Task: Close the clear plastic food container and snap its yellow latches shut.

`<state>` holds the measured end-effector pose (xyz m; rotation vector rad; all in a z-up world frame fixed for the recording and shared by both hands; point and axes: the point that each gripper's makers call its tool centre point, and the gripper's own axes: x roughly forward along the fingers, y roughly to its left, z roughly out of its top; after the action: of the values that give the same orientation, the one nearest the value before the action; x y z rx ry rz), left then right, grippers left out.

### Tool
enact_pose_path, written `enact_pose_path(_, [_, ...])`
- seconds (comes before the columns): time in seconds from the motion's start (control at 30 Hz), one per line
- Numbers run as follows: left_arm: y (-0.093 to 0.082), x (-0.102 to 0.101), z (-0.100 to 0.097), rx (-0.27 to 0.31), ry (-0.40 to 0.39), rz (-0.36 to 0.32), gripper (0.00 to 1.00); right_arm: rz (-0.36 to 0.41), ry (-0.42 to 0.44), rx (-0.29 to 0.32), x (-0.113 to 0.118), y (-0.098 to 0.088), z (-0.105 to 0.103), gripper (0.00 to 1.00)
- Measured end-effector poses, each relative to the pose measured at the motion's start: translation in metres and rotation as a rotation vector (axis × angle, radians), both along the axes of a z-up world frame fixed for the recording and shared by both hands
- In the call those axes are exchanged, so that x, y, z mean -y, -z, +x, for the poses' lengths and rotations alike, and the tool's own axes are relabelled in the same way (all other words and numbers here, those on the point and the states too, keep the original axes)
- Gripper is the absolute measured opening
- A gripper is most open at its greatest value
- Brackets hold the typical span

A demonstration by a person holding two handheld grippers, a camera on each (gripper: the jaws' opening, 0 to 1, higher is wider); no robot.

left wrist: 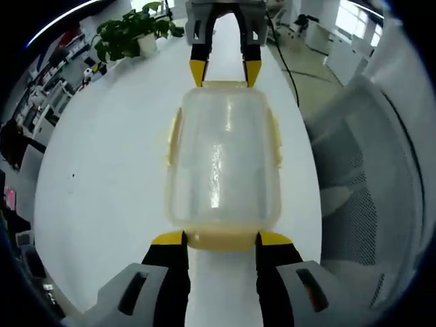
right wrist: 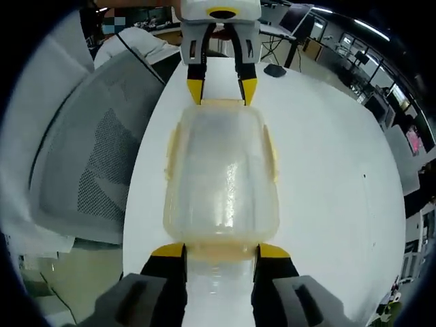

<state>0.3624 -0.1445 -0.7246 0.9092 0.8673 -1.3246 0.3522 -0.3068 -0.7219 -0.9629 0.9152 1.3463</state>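
- The clear container [left wrist: 222, 160] lies on the white table [left wrist: 109, 170], lid on.
- Left gripper [left wrist: 221, 238] has its jaws apart, straddling the near end latch [left wrist: 221, 240].
- Right gripper [right wrist: 221, 251] likewise spreads around the opposite end latch [right wrist: 221, 252].
- A mesh chair [right wrist: 95, 170] stands beside the table.

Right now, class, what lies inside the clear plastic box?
Nothing shows inside the box; through its cloudy walls comes just the white table. Its yellow latches hide the end edges.
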Motion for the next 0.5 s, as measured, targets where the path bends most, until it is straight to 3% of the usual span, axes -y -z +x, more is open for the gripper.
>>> enact_pose_path(0.5, [0.001, 0.036, 0.0, -0.009, 0.016, -0.014, 0.35, -0.003, 0.014, -0.02, 0.035, 0.004, -0.001, 0.34])
